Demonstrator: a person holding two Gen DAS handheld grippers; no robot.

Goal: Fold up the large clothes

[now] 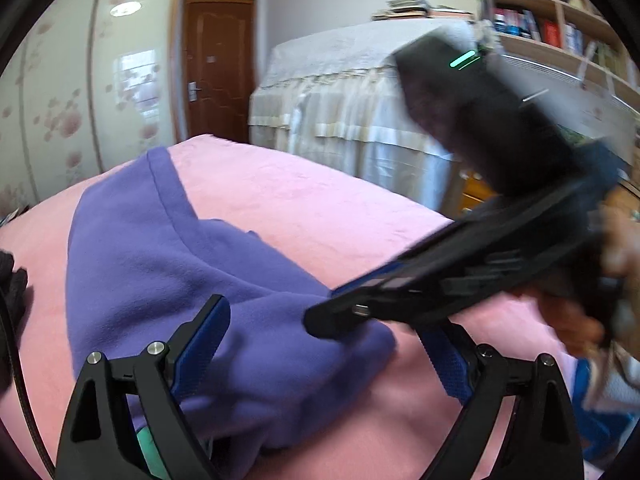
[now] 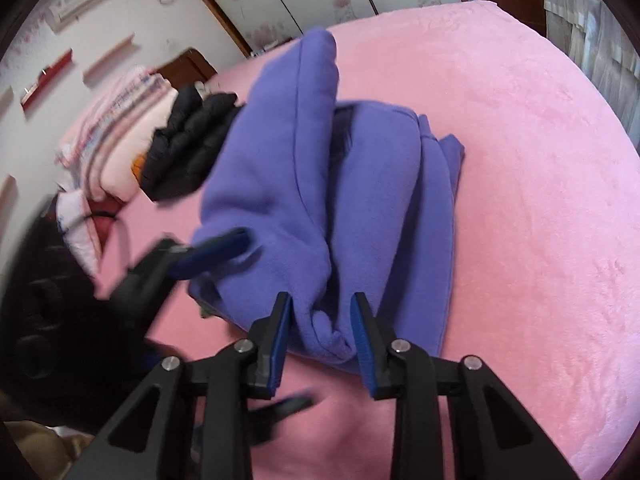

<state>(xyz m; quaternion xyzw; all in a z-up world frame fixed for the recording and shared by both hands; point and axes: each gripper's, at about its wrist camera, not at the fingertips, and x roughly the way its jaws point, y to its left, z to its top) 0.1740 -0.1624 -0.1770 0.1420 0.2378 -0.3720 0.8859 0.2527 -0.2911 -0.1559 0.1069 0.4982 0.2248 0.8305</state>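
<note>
One purple fleece garment (image 2: 320,184), bunched in soft thick folds, lies on the plush pink blanket (image 2: 540,200). Two grippers flank its near end. The left gripper (image 1: 320,356) gapes wide, gripping nothing. The right gripper (image 2: 322,334) is half open astride a fold. One black puffy jacket (image 2: 188,148) sits beyond the garment.

A purple fleece garment (image 2: 320,184) lies folded in bunched layers on the pink bedspread (image 2: 540,200).
</note>
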